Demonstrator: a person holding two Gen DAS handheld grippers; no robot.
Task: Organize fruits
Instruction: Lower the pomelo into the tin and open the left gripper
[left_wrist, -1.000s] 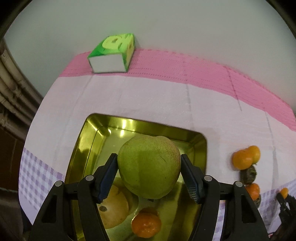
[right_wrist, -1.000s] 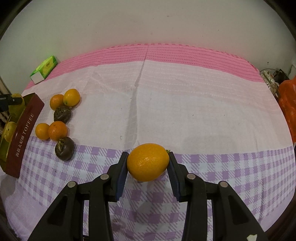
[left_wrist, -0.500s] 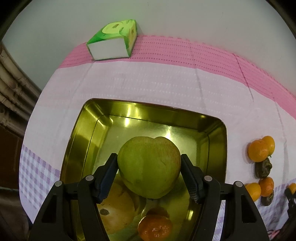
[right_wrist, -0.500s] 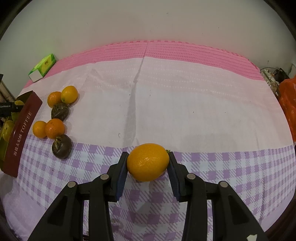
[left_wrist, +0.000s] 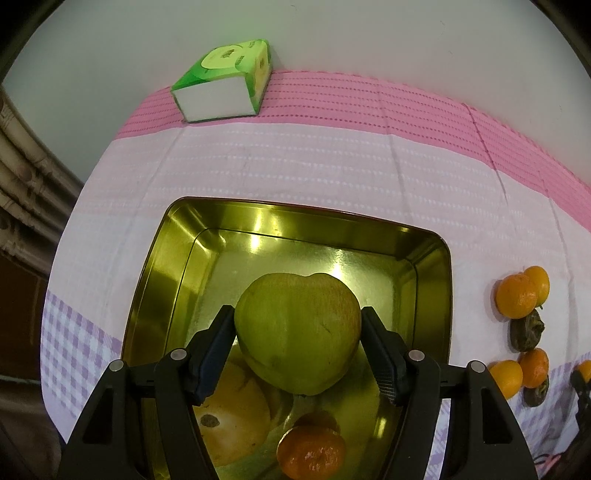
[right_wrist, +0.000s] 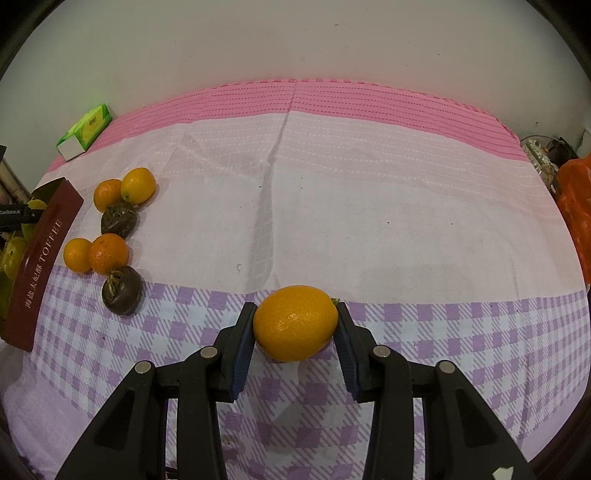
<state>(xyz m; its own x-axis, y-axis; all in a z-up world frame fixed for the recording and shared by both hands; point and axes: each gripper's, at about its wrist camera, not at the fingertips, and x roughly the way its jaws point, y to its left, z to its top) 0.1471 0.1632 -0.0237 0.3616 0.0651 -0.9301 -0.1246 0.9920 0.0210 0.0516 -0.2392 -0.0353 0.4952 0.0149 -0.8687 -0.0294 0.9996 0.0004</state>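
Holding green apple (left_wrist: 297, 332) clamped in left hand-held gripper (left_wrist: 298, 350) over gold tin (left_wrist: 432, 266): lower into bare far half, clear of tangerine (left_wrist: 312, 448), before releasing; right hand-held gripper (right_wrist: 295, 334) grips orange (right_wrist: 295, 323).

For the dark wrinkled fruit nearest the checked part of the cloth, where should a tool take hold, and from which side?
Grip the dark fruit across its round middle, coming from above. Its stalk end faces up and left, an orange touches its far side, and the tin stands to its left, so close along the free near-far or right flank.
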